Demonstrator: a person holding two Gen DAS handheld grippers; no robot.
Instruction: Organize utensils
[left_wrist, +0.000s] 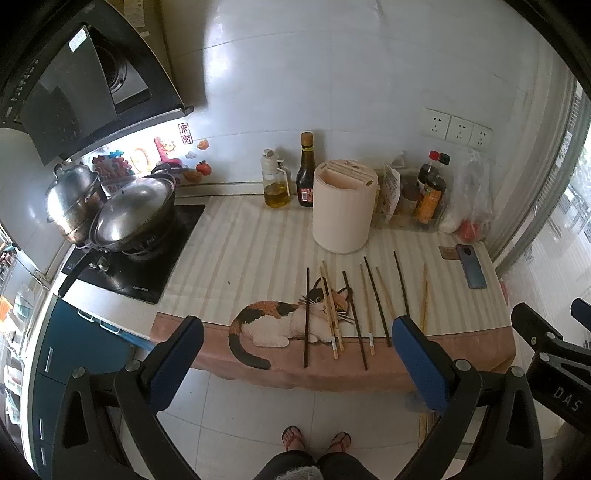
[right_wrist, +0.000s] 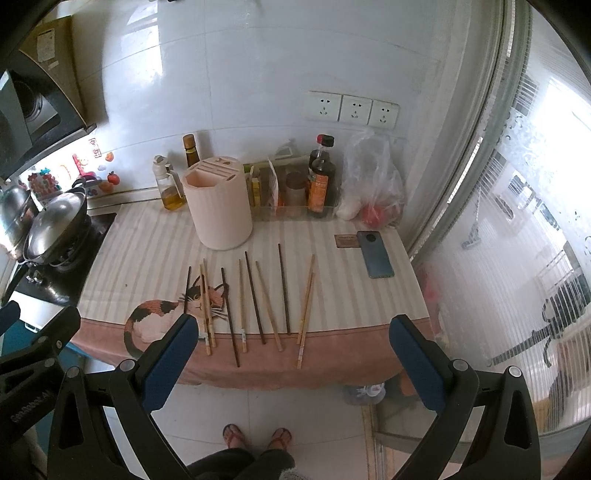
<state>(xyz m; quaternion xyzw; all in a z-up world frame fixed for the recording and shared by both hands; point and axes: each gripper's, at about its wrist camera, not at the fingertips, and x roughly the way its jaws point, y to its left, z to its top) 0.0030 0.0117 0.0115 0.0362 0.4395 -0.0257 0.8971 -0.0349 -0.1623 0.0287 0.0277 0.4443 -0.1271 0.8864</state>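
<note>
Several loose chopsticks, some dark and some pale wood, lie side by side on the cat-print cloth near the counter's front edge; they also show in the right wrist view. A cream round utensil holder with slots on top stands behind them, also in the right wrist view. My left gripper is open and empty, held above the floor in front of the counter. My right gripper is open and empty too, beside the left one.
A stove with a lidded wok and a steel pot is at the left. An oil bottle, a sauce bottle, condiments and a plastic bag line the wall. A phone lies at the right.
</note>
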